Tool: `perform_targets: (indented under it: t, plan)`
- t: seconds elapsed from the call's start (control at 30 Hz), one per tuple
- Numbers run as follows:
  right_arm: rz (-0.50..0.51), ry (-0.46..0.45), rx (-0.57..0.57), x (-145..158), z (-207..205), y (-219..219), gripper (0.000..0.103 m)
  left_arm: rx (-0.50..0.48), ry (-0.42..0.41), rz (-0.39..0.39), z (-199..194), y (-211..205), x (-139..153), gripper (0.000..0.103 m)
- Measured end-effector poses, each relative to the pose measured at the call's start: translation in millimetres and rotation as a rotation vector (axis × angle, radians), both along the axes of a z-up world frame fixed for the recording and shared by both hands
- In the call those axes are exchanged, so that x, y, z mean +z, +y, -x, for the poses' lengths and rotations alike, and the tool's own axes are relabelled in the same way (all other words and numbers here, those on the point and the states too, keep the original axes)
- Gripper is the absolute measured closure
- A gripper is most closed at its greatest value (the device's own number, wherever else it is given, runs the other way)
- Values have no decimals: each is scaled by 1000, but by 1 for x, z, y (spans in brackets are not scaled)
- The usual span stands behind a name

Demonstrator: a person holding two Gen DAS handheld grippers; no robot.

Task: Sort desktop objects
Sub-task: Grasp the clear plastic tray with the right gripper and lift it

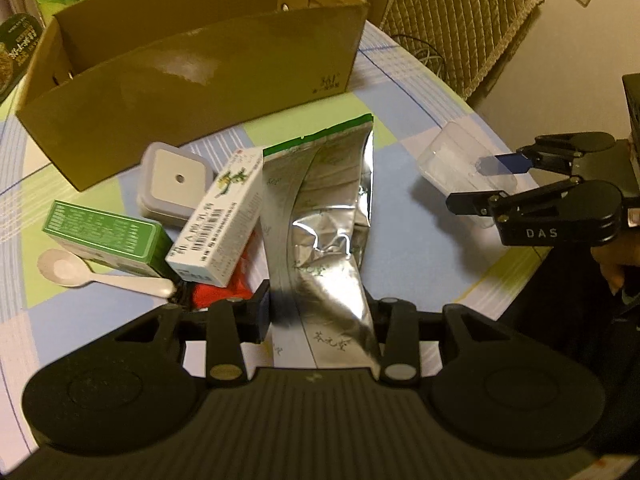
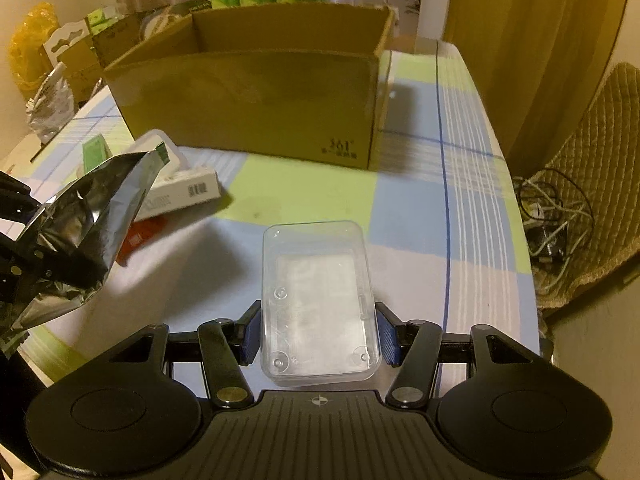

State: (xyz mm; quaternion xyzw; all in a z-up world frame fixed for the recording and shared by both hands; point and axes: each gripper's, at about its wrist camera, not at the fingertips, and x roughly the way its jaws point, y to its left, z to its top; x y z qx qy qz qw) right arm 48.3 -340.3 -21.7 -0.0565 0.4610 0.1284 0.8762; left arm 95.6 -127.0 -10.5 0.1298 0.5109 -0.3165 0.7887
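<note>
My left gripper (image 1: 318, 312) is shut on a silver foil bag (image 1: 328, 220) with a green top edge, held above the checked tablecloth (image 1: 420, 248). In the right wrist view the bag (image 2: 88, 216) hangs at the left. My right gripper (image 2: 320, 336) is shut on a clear plastic box (image 2: 320, 292), its blue pads (image 2: 386, 340) pressing both long sides. From the left wrist view that gripper (image 1: 472, 184) holds the clear box (image 1: 448, 160) at the right. An open cardboard box (image 1: 192, 80) (image 2: 260, 96) stands behind both.
Left of the bag lie a white medicine box (image 1: 216, 216), a green box (image 1: 108, 236), a grey square container (image 1: 176, 180), a white spoon (image 1: 80, 272) and a red item (image 1: 224, 284). A quilted chair (image 2: 600, 160) and cables (image 2: 552, 220) sit beyond the table's right edge.
</note>
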Motion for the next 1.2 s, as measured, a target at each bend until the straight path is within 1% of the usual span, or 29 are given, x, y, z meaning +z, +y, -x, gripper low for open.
perform_targets:
  t: [0.3,0.63,0.77,1.0,1.2]
  plan:
    - [3,-49,31,26,-7,18,50,37,-43,10,-8,18,21,69]
    - [-17,-80,36,50,-26,33,50,66,-65,37,-21,37,45,69]
    - [-18,-114,47,66,-38,41,50,80,-88,32,-38,43,60,69]
    - [-21,-195,51,96,-75,53,49,108,-155,37,-78,48,96,69]
    - [-25,-237,33,108,-115,58,49,134,-191,49,-122,47,118,69]
